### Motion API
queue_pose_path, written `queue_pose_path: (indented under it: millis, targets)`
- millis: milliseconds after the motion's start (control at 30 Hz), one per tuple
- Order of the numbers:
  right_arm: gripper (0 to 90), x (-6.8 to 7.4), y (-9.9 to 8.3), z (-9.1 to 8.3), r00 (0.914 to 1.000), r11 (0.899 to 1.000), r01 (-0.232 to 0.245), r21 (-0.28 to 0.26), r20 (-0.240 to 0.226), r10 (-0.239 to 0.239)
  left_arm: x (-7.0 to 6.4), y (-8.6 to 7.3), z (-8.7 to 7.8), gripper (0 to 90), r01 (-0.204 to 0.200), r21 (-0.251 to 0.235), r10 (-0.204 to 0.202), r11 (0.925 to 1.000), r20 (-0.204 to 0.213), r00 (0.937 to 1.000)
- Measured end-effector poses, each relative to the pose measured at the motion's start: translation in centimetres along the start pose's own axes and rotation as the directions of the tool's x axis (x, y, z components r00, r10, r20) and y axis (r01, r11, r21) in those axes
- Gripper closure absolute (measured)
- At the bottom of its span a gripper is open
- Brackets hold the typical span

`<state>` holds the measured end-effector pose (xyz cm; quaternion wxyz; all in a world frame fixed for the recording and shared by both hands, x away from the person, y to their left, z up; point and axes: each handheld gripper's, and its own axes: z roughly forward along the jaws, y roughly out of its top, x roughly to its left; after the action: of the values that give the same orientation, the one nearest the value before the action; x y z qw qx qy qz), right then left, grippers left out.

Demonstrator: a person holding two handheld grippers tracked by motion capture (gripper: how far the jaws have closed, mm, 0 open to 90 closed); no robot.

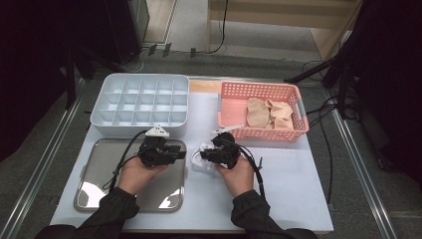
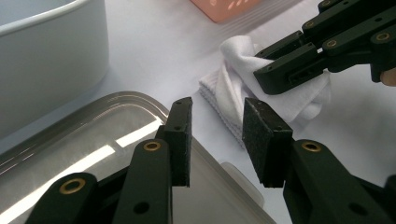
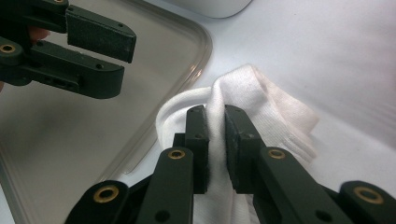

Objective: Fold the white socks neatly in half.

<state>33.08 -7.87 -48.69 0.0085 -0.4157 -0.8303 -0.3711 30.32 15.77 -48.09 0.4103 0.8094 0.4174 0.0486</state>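
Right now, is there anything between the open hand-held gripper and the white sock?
Nothing but the metal tray's rim and bare white tabletop separates the left hand-held gripper from the white sock, in the left gripper view.

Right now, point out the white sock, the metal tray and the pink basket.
white sock (image 3: pixel 261 100): right gripper view, on the bunched fabric above the jaws.
metal tray (image 1: pixel 99 164): high view, on its bare floor left of the left hand.
pink basket (image 1: pixel 234 94): high view, on its perforated floor, left of the beige socks.

near left: tray (image 1: pixel 94 199)
far left: divided box (image 1: pixel 141 102)
far right: basket (image 1: pixel 234 99)
beside tray, right: sock (image 1: pixel 200 160)
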Motion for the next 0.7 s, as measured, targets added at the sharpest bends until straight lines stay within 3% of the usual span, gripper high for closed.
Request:
queue_pose_path:
  millis: [200, 467, 700]
  targets:
    - [79.1, 0.0, -0.2, 0.7, 0.9998, 1.0, 0.018, 0.005, -0.001, -0.018, 0.2, -0.1, 0.1, 64.7, 0.004, 0.002, -0.004, 1.0, -0.005, 1.0]
    - [66.1, -0.3, -0.9, 1.1, 0.9974, 0.999, 0.048, -0.023, -0.053, -0.049, 0.4, 0.2, 0.5, 64.8, 0.006, 0.006, -0.006, 1.0, -0.005, 1.0]
    - [61.7, 0.4, -1.1, 0.9, 0.9958, 0.996, 0.082, -0.021, -0.039, -0.083, 0.2, 0.6, 1.2, 64.8, -0.002, 0.009, 0.002, 1.0, 0.001, 1.0]
